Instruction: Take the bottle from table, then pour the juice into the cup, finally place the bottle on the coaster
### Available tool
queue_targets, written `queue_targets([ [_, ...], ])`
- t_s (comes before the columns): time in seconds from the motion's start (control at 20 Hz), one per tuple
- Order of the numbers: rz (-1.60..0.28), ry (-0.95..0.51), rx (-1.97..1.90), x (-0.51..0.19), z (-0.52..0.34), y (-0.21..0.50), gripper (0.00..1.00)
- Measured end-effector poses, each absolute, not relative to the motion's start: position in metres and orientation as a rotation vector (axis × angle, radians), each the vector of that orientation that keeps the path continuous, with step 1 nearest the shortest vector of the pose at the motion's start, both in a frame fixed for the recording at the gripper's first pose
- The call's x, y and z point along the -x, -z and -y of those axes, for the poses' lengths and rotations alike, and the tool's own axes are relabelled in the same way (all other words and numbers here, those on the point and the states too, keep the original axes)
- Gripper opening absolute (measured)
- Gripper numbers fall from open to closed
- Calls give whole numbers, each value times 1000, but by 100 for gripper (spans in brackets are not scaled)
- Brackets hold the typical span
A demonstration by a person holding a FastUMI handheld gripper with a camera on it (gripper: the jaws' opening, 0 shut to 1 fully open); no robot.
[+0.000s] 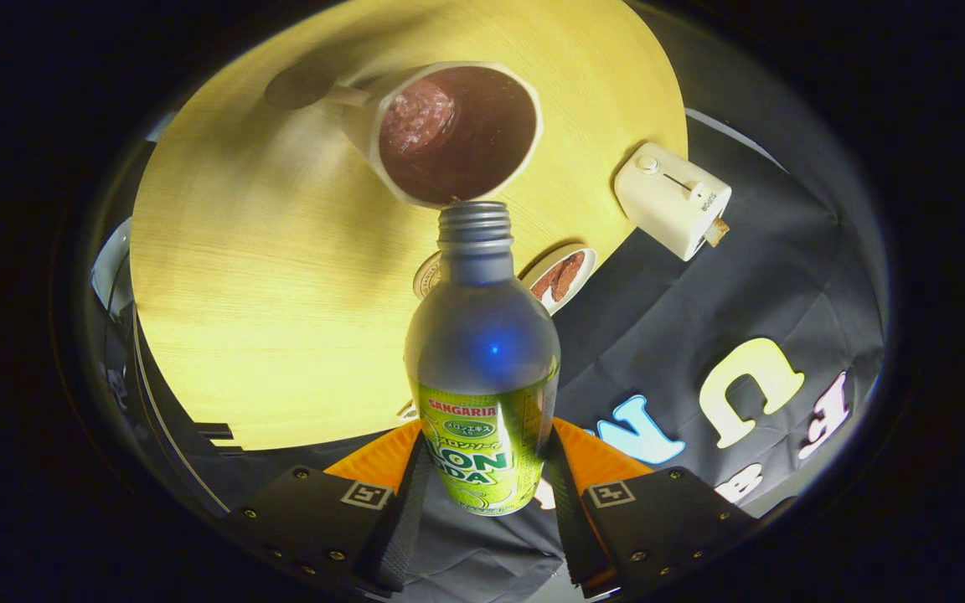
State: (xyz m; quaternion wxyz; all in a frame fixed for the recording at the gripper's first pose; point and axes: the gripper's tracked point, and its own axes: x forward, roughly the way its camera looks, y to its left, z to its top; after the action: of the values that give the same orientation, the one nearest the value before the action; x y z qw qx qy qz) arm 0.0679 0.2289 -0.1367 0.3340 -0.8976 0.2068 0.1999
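Bottle (482,368): uncapped, pinched between my gripper (482,477) fingers, mouth at the cup's rim. Cup (453,134): on the table (265,293), dark liquid inside. Coaster (565,276): beside the bottle neck, bare.

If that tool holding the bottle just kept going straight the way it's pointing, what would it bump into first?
Most likely the cup. The tool is shut on the bottle, whose open neck already sits right at the cup's rim, so the bottle would touch before the fingers. Depth is hard to judge here.
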Motion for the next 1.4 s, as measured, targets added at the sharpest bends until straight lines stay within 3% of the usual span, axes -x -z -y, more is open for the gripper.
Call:
queue_targets([
  [1.4, -552, -674, 1613, -39, -203, 198, 70],
])
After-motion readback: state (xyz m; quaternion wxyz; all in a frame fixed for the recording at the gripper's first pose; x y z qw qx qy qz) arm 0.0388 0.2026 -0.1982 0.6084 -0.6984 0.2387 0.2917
